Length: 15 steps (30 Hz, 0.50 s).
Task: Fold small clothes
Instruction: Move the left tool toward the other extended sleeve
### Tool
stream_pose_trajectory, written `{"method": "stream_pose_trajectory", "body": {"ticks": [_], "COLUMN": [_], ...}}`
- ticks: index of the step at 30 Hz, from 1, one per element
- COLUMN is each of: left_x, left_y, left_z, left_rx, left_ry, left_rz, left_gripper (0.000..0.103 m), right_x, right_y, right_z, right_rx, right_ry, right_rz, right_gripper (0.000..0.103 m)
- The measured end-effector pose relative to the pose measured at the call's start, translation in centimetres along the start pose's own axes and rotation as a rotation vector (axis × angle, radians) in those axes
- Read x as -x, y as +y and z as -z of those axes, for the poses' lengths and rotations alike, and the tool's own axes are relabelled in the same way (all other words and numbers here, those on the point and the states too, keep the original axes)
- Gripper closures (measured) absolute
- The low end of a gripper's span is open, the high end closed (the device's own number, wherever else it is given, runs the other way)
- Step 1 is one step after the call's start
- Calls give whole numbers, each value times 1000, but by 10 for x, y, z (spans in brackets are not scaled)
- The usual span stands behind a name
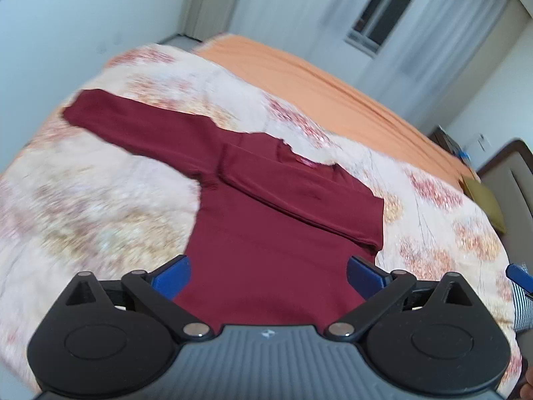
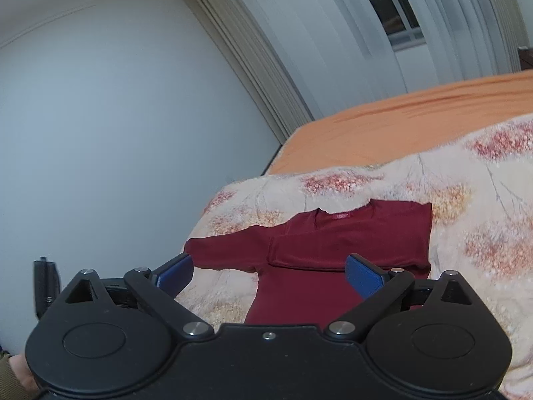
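A dark red long-sleeved shirt (image 1: 266,220) lies flat on a floral quilt (image 1: 100,206). Its right sleeve is folded across the chest; its left sleeve (image 1: 133,123) stretches out to the left. My left gripper (image 1: 268,275) is open and empty, above the shirt's lower body. In the right wrist view the shirt (image 2: 333,243) lies ahead, with a red neck label (image 2: 341,215). My right gripper (image 2: 269,273) is open and empty, above the shirt's lower part. A blue fingertip of the right gripper (image 1: 519,275) shows at the left wrist view's right edge.
The quilt (image 2: 466,233) covers a bed with an orange sheet (image 1: 316,80) behind it. A headboard (image 1: 513,180) and a yellow pillow (image 1: 486,200) are at the right. White walls, curtains and a window (image 1: 383,10) are beyond the bed.
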State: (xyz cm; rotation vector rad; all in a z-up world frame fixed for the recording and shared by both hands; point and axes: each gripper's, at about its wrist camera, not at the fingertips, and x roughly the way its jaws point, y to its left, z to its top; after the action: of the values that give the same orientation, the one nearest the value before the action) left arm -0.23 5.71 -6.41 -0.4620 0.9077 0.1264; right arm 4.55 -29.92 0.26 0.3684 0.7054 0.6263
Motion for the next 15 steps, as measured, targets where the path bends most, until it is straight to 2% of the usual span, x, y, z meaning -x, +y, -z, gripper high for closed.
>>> {"method": "stream_pose_trajectory", "body": {"ticks": [9,15], "left_x": [99,146], "left_y": [19,42], "left_z": [76,106], "left_rx": [147,207], "left_ry": [-114,-189], "left_rz": [-129,-213], "left_gripper": [1,1], "right_x": [2,-7], "right_y": [-12,2], "right_z": [16,15], "right_rx": [15,41], "right_ry": [57,84], "right_rz": [-105,-156], "right_gripper": [3,2]}}
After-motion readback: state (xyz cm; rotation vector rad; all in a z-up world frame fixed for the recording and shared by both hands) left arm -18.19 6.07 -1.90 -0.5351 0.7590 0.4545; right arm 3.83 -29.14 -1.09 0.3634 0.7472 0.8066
